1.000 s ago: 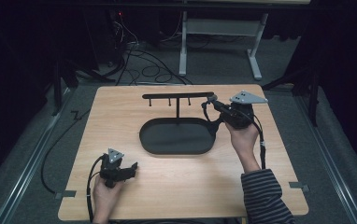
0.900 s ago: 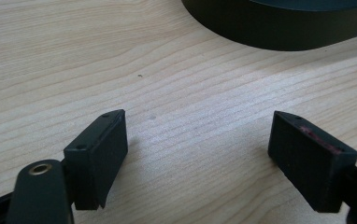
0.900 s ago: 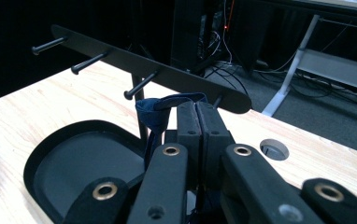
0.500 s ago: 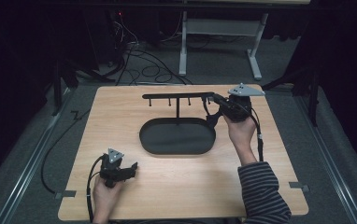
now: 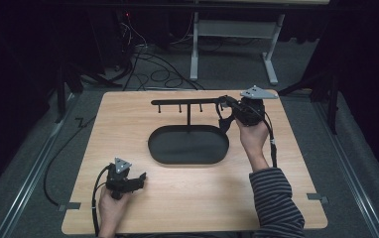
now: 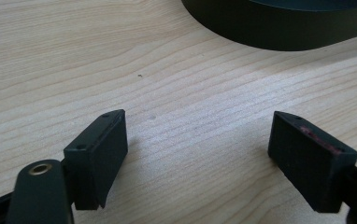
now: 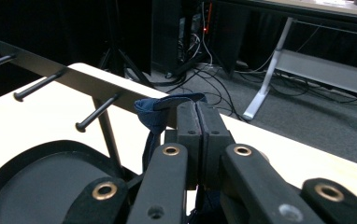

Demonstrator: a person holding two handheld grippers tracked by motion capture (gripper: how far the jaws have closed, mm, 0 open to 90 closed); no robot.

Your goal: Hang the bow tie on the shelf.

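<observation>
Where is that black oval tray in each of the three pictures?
High view: the black oval tray lies mid-table.
Left gripper view: its wall curves across the top right.
Right gripper view: its rim sits bottom left.
Shared landmark: the peg rack rising from it.

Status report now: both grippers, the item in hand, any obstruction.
Right gripper shut on dark blue fabric loop, held at black metal peg rack. Left gripper open, empty, low over light wooden table. Nothing in the way.
</observation>
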